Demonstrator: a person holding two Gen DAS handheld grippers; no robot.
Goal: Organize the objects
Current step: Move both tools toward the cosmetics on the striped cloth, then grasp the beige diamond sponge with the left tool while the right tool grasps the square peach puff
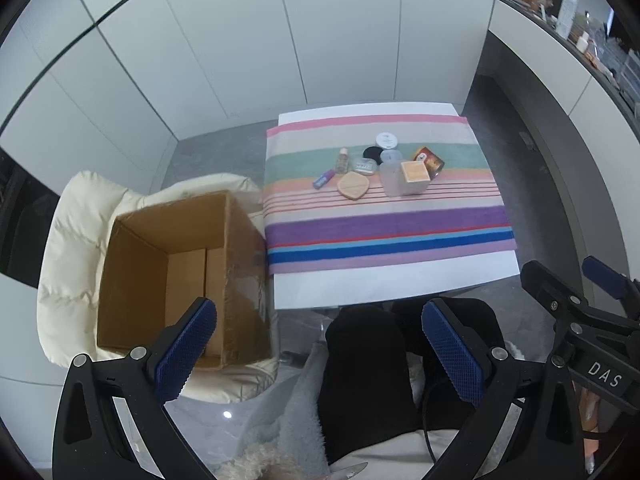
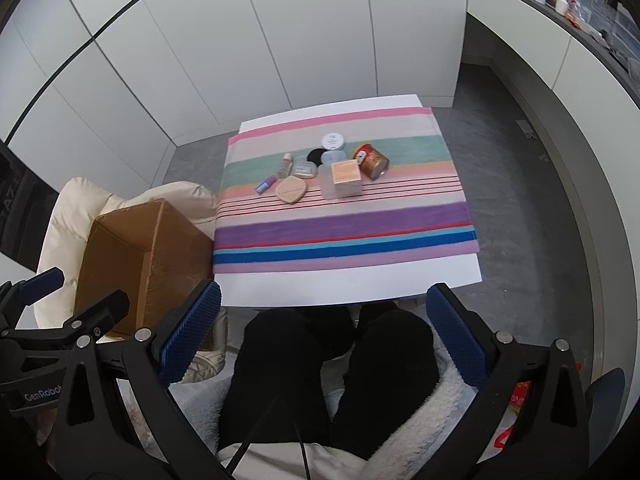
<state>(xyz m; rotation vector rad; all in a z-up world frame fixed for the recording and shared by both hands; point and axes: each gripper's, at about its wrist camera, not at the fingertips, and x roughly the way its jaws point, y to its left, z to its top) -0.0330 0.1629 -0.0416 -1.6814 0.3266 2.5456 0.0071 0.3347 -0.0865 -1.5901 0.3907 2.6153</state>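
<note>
Several small cosmetics lie clustered on a striped cloth (image 1: pixel 384 224) on a white table (image 1: pixel 380 284): a peach puff (image 1: pixel 352 187), a blue tube (image 1: pixel 323 179), a small bottle (image 1: pixel 343 160), a white round jar (image 1: pixel 386 141), an orange-topped box (image 1: pixel 414 174) and a red tin (image 1: pixel 430 162). The same cluster shows in the right wrist view, with the puff (image 2: pixel 292 190) and the tin (image 2: pixel 372 161). An open, empty cardboard box (image 1: pixel 180 276) sits on a cream chair left of the table. My left gripper (image 1: pixel 320 352) and right gripper (image 2: pixel 324 338) are open and empty, held over the person's lap, short of the table.
The person's black-trousered legs (image 2: pixel 332 372) are below both grippers. The cream padded chair (image 1: pixel 76 240) holds the box. White cabinet walls (image 1: pixel 240 40) stand behind the table. A cluttered counter (image 1: pixel 580 28) runs along the right. Grey floor (image 2: pixel 520 200) surrounds the table.
</note>
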